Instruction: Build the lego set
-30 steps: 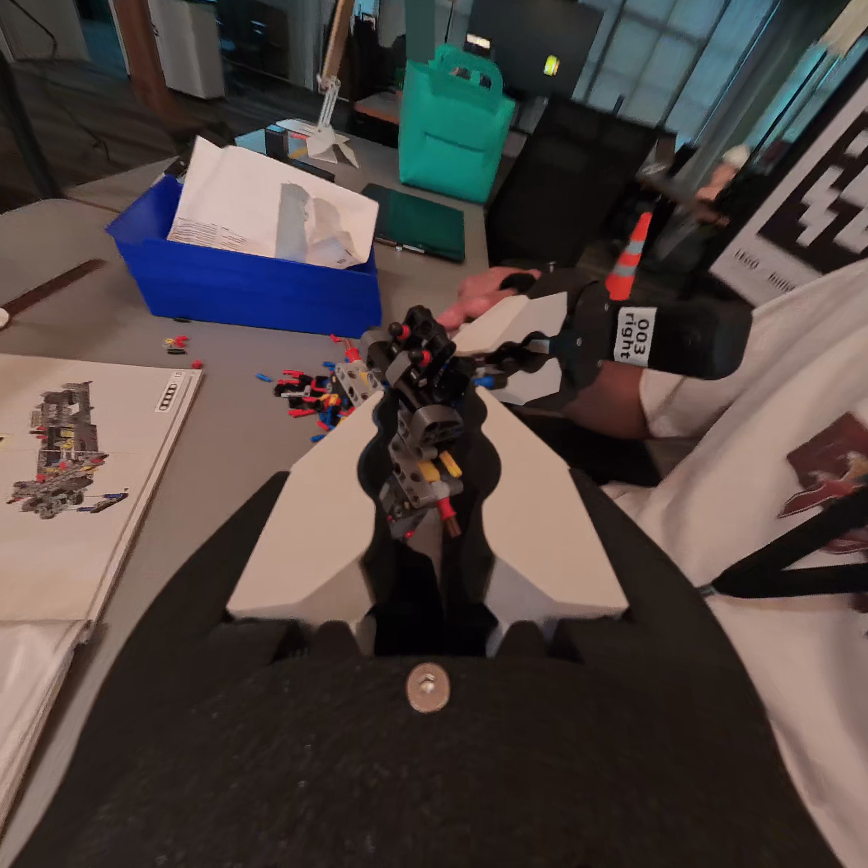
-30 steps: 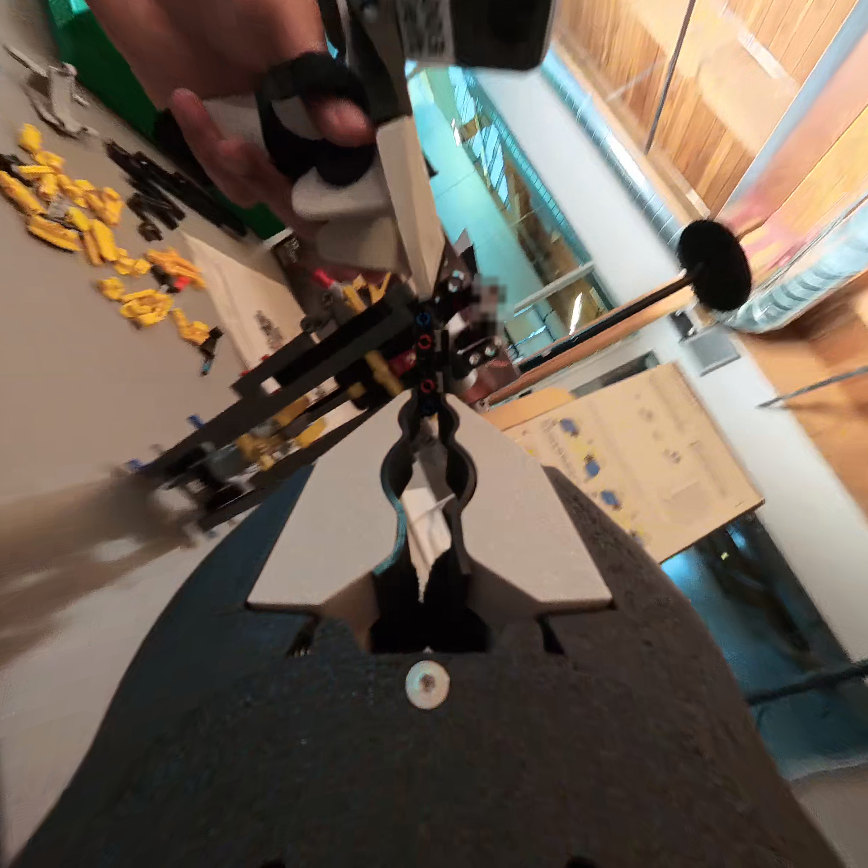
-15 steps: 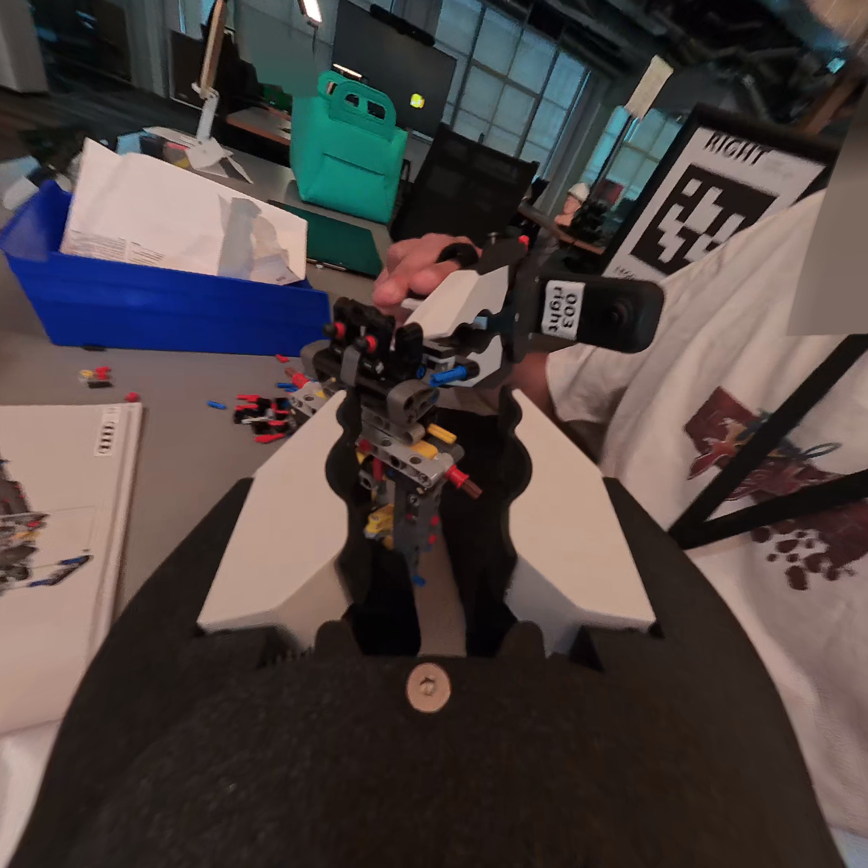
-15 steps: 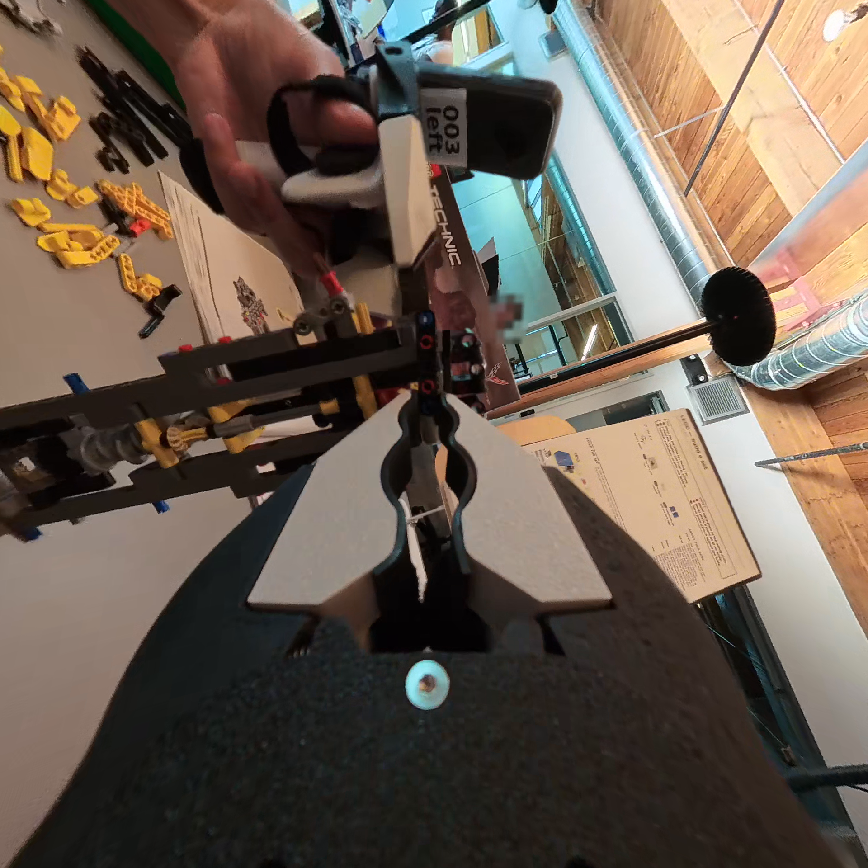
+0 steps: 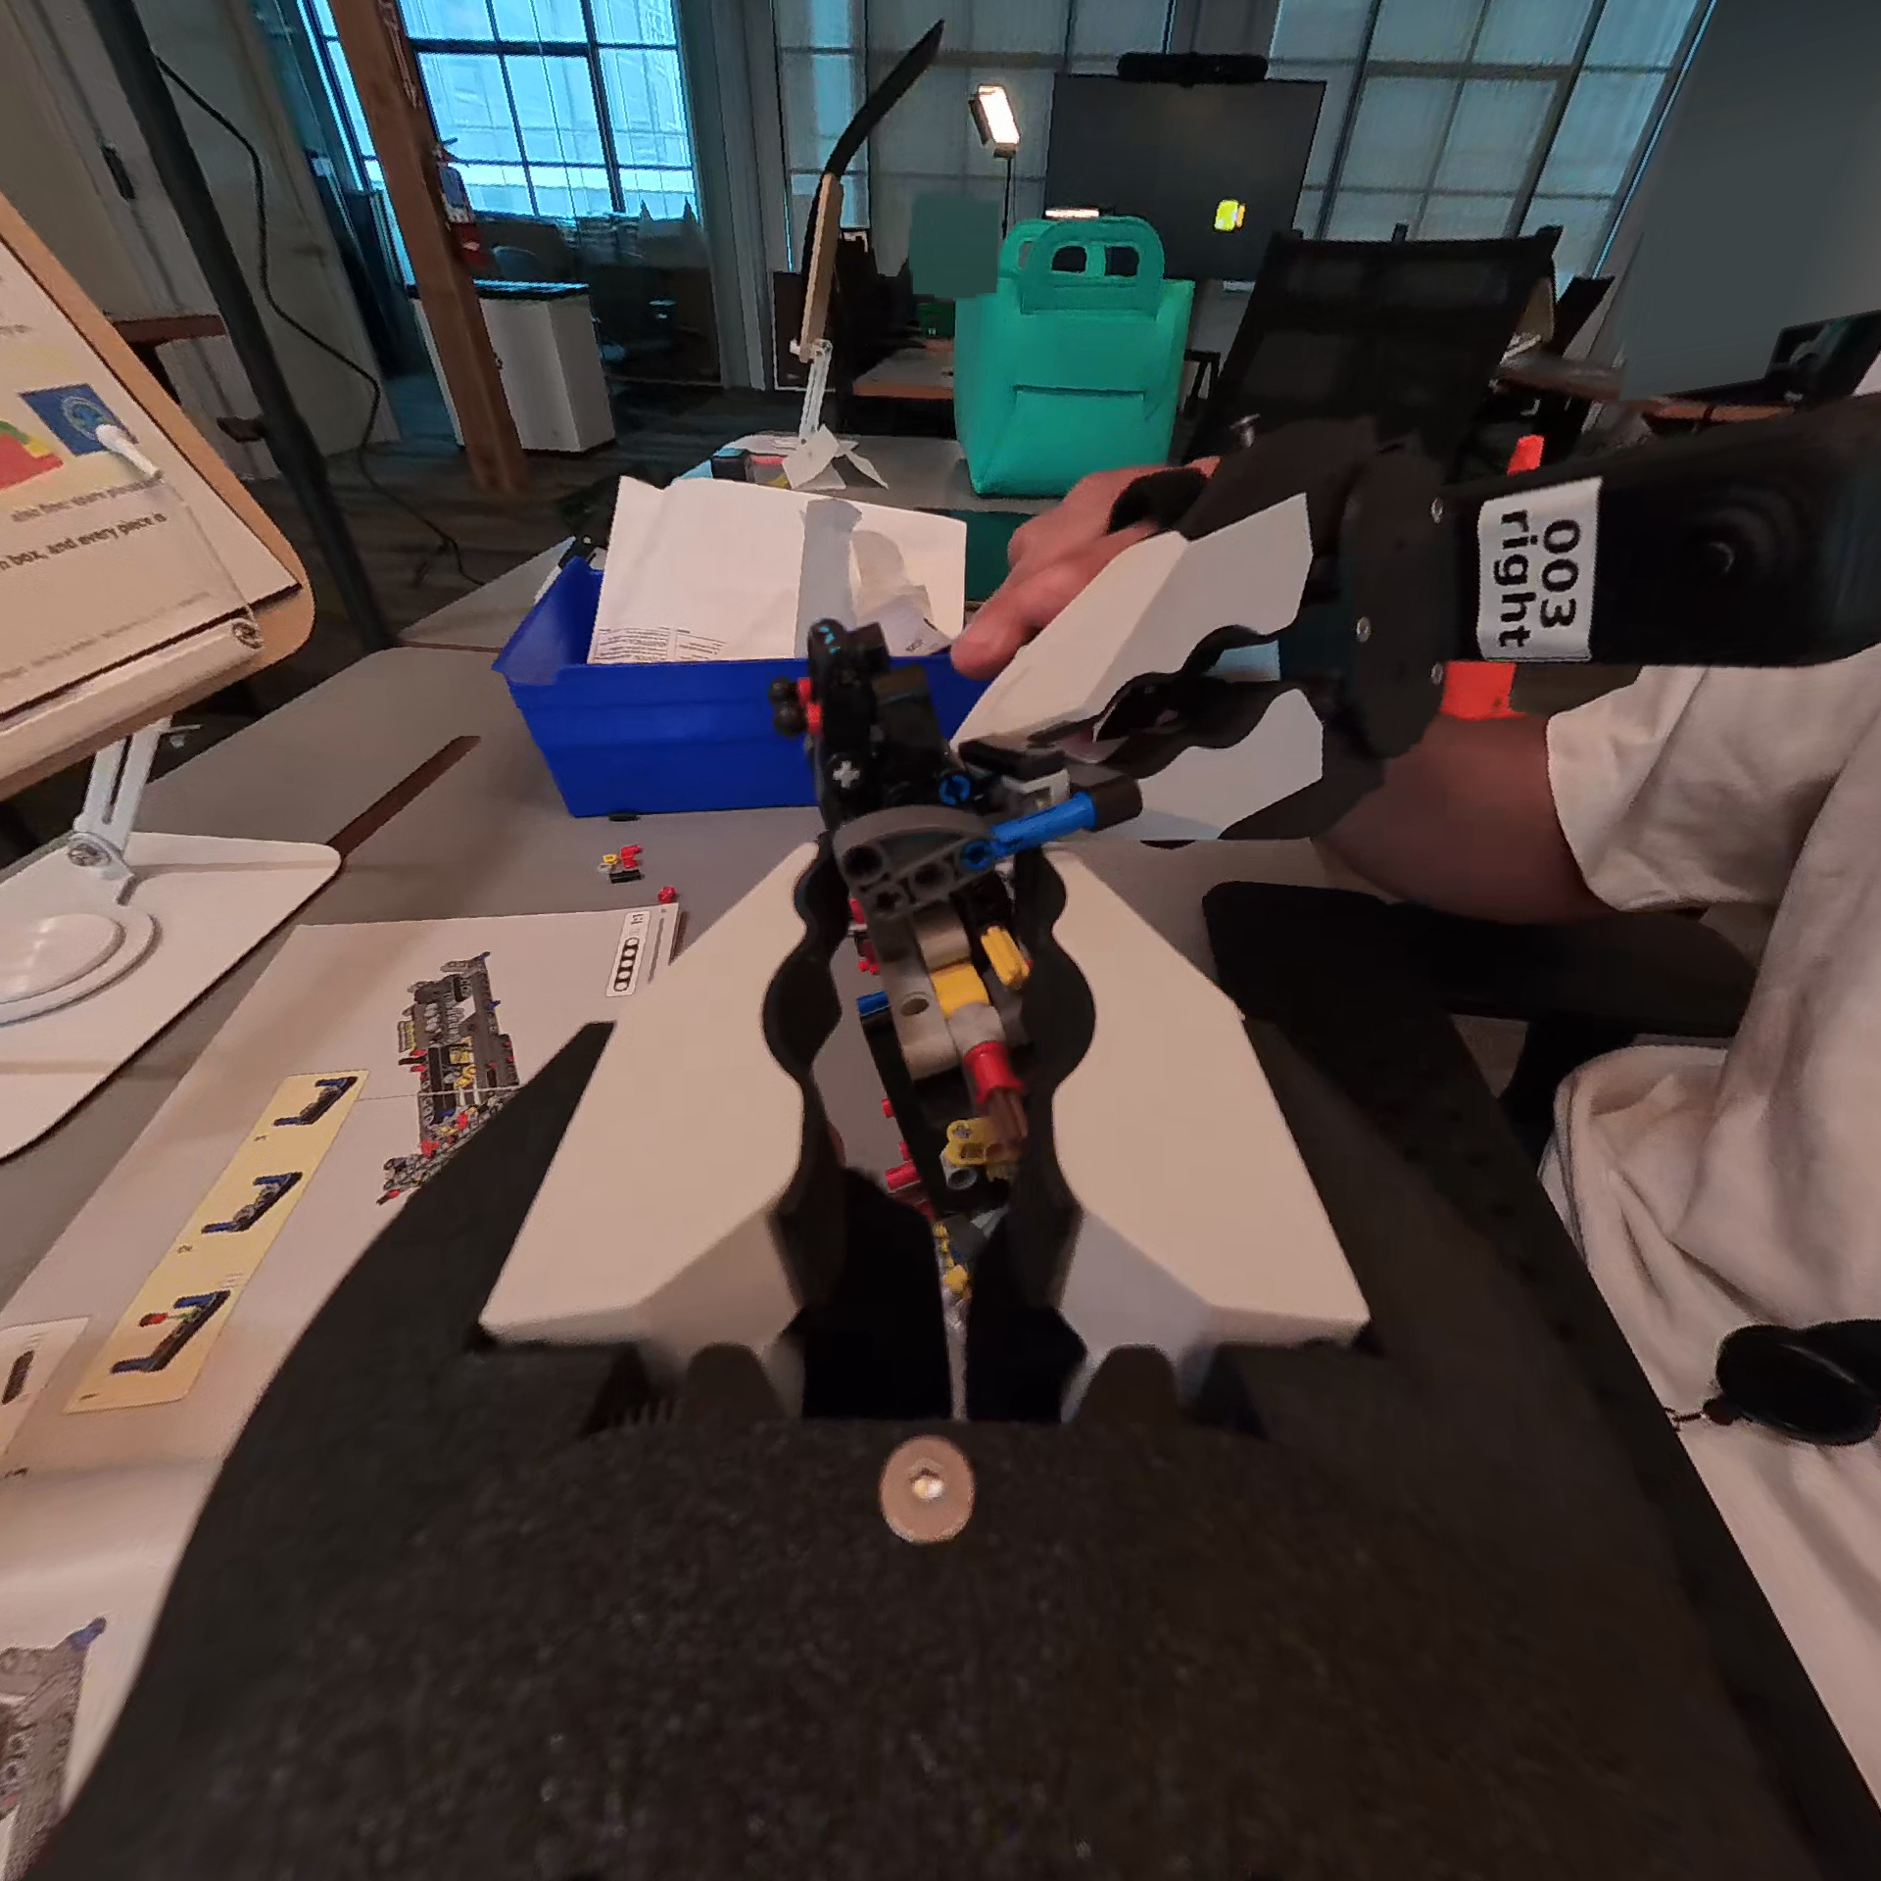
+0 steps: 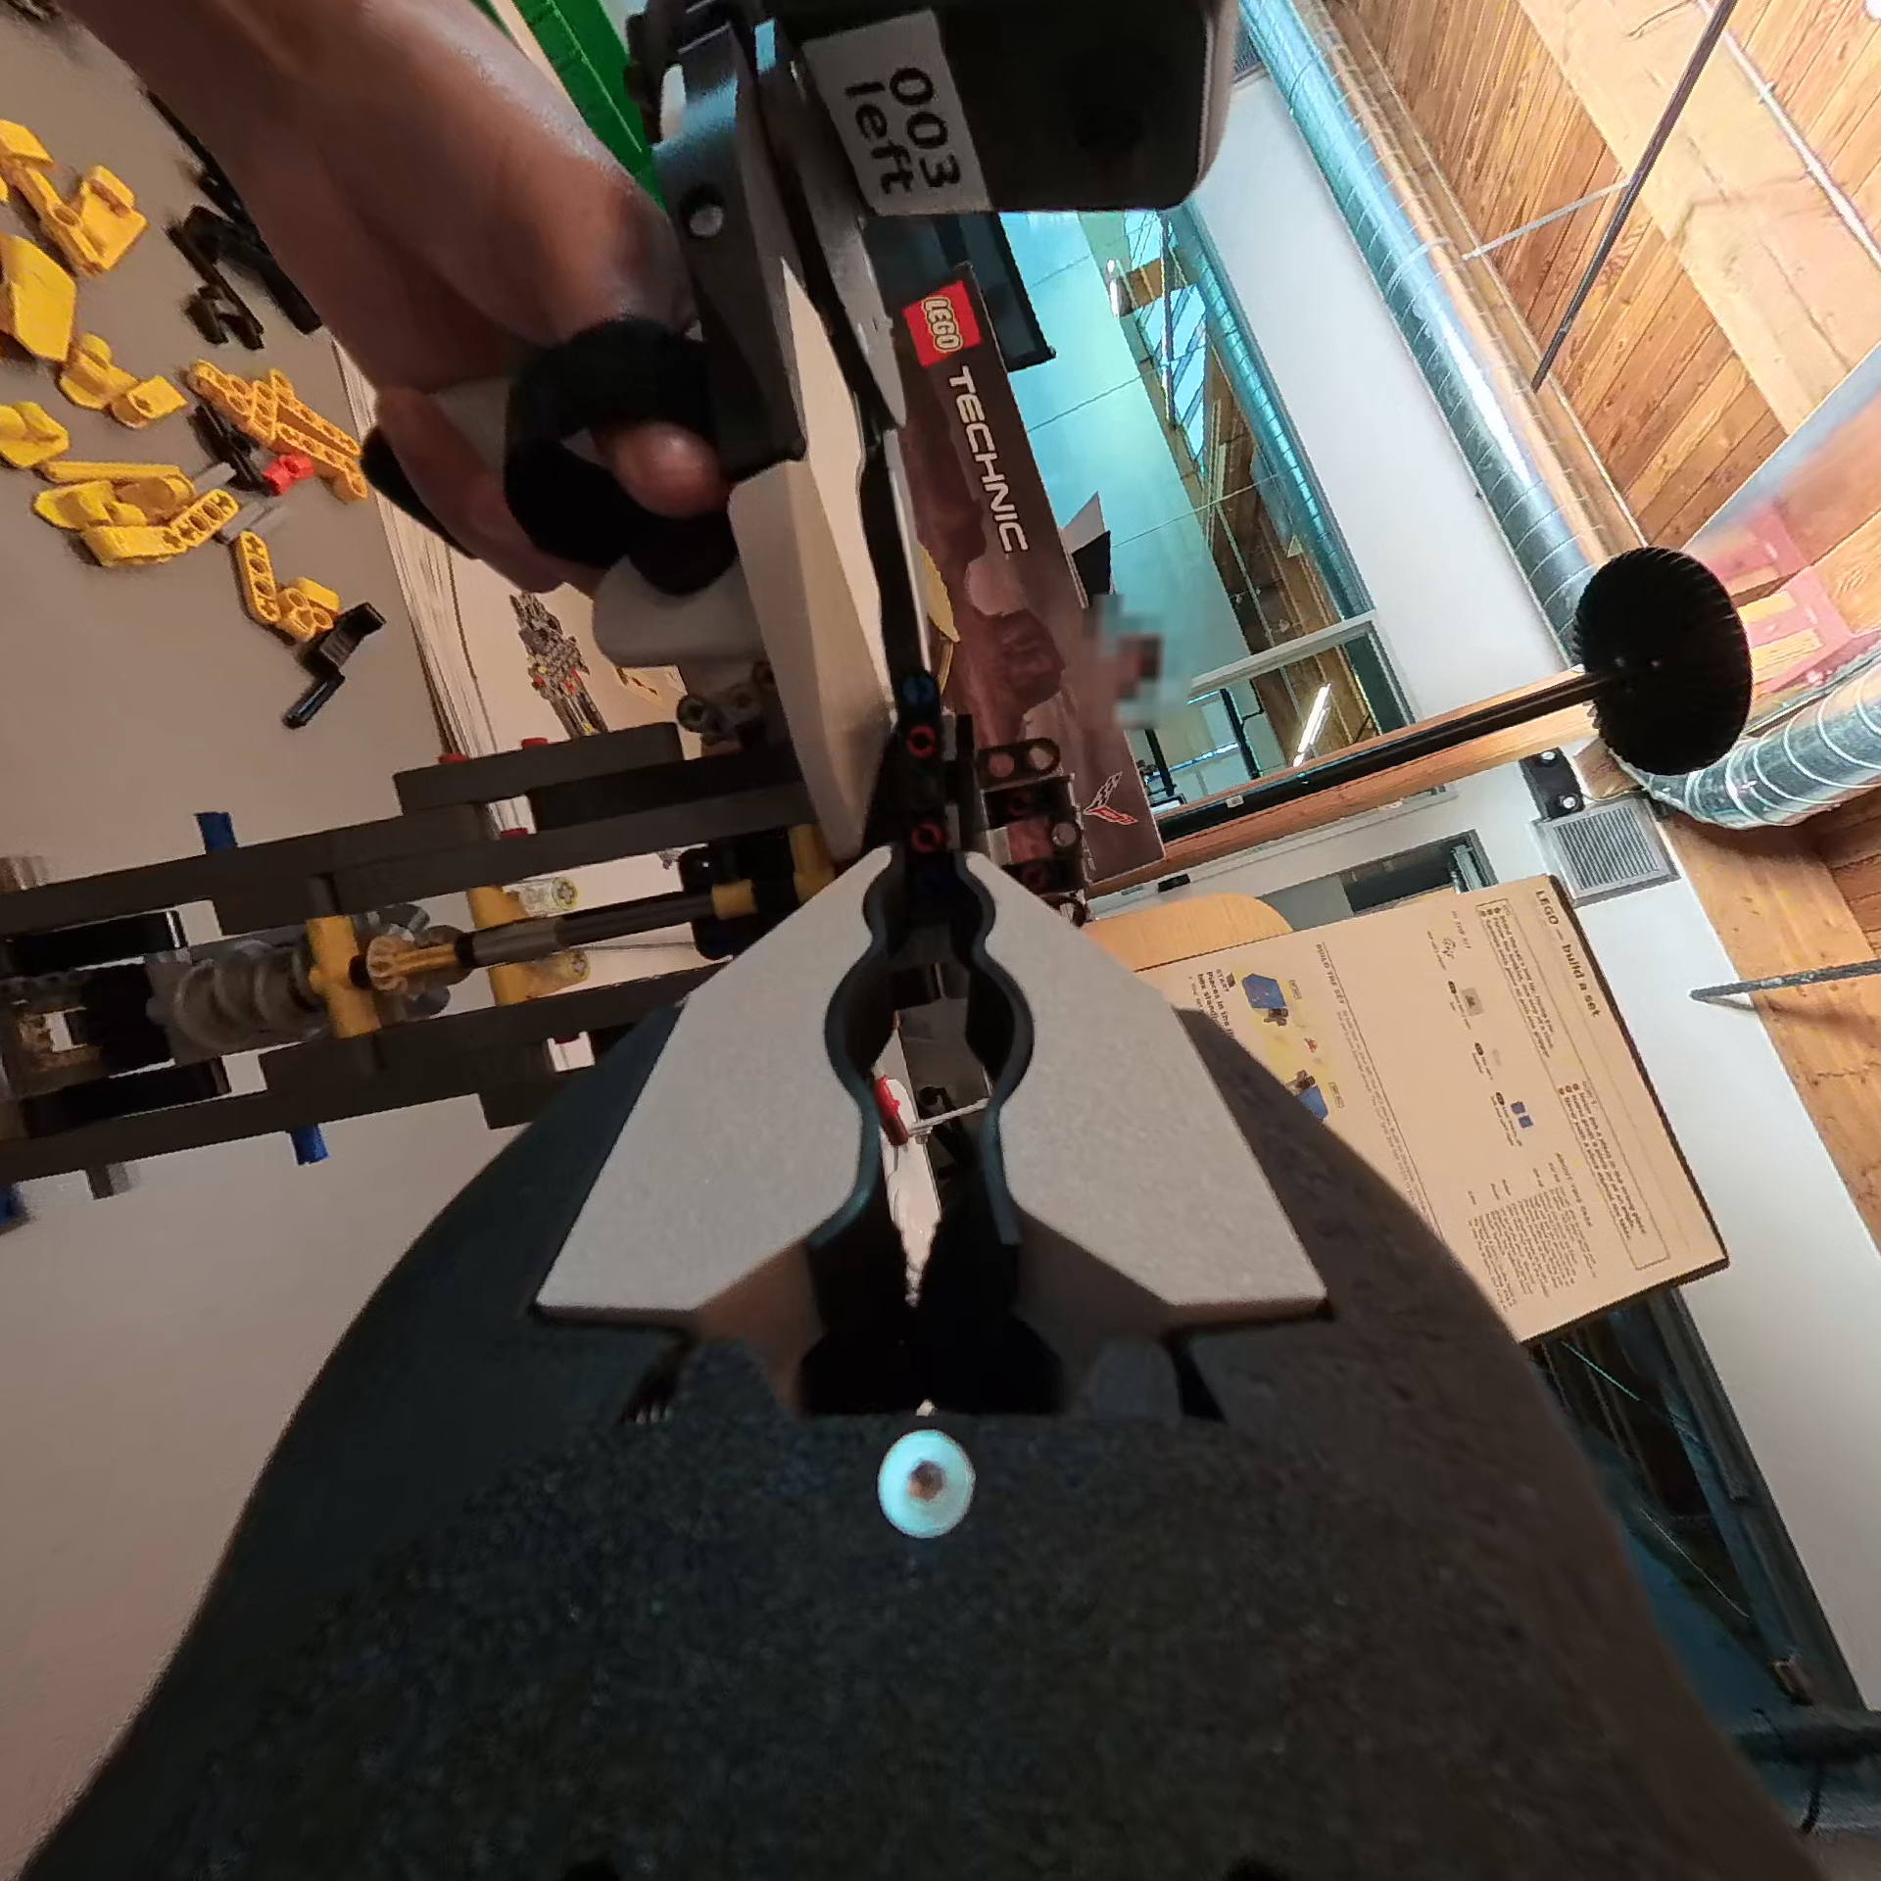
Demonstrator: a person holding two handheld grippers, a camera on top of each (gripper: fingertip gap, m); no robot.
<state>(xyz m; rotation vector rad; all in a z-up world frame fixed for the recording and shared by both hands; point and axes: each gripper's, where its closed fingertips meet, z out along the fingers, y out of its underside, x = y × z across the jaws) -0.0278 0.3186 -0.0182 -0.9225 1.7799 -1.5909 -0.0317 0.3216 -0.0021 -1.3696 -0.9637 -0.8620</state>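
A long black lego assembly (image 5: 906, 855) with grey, yellow, red and blue parts is held between both grippers above the grey table. My left gripper (image 5: 931, 896) is shut on it, its white fingers on either side of the assembly's body. My right gripper (image 5: 1018, 743) comes in from the right and pinches the assembly's top end beside a blue pin. In the right wrist view my right gripper (image 6: 924, 865) is shut on a black beam with red pins, and the assembly (image 6: 458, 814) stretches to the left. A finger (image 6: 804, 611) of the left gripper shows above it, held by a hand.
A blue bin (image 5: 651, 733) with a white paper bag stands behind. An open instruction booklet (image 5: 407, 1018) and a white stand base (image 5: 102, 916) lie left. Loose small parts (image 5: 631, 865) and yellow pieces (image 6: 102, 407) are scattered on the table. A lego box (image 6: 998, 570) stands nearby. Only a small space, under 4 cm, lies between the two pairs of fingers.
Both grippers have swung round together with the assembly still held. The left wrist view has tilted up toward the room. The right gripper now sits closer, at the right.
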